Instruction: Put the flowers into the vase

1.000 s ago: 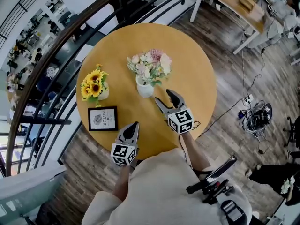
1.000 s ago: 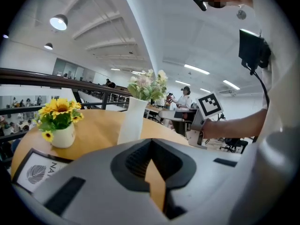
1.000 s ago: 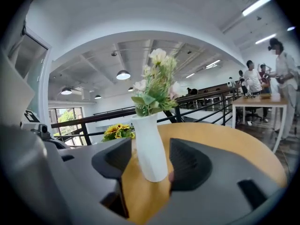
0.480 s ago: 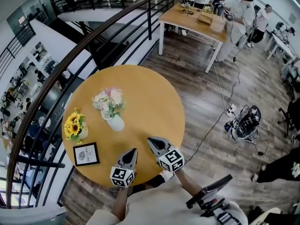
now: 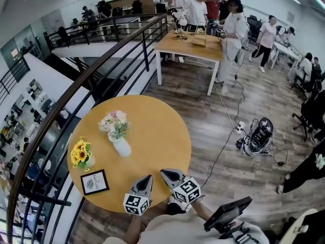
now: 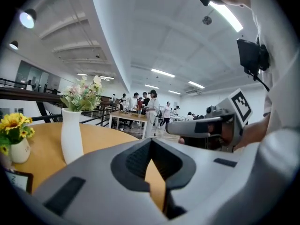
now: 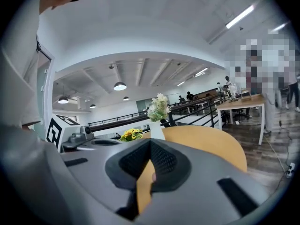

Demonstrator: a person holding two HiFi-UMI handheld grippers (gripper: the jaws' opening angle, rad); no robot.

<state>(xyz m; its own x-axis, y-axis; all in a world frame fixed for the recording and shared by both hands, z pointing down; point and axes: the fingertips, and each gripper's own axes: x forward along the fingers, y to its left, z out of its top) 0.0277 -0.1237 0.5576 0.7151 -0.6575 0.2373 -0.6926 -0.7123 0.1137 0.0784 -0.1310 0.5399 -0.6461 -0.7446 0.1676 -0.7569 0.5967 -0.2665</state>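
A white vase [image 5: 122,147] with pink and white flowers [image 5: 114,123] stands on the round wooden table [image 5: 157,131], left of centre. The left gripper view shows the vase [image 6: 71,134] at left; the right gripper view shows it [image 7: 156,129] straight ahead and far off. Both grippers hover at the table's near edge, well short of the vase. My left gripper [image 5: 148,177] is shut with nothing in it, as its own view [image 6: 151,142] confirms. My right gripper [image 5: 163,173] is also shut and empty, as its own view [image 7: 150,142] shows.
A small pot of sunflowers [image 5: 81,155] and a framed picture [image 5: 94,182] sit at the table's left side. A black railing [image 5: 76,93] curves behind the table. On the floor at right lie cables and a dark bag [image 5: 258,134]. People stand by a far table [image 5: 190,47].
Both grippers have drawn back from the vase to the table's near edge. The right jaws, spread a second ago, have closed. The head view now takes in more of the room.
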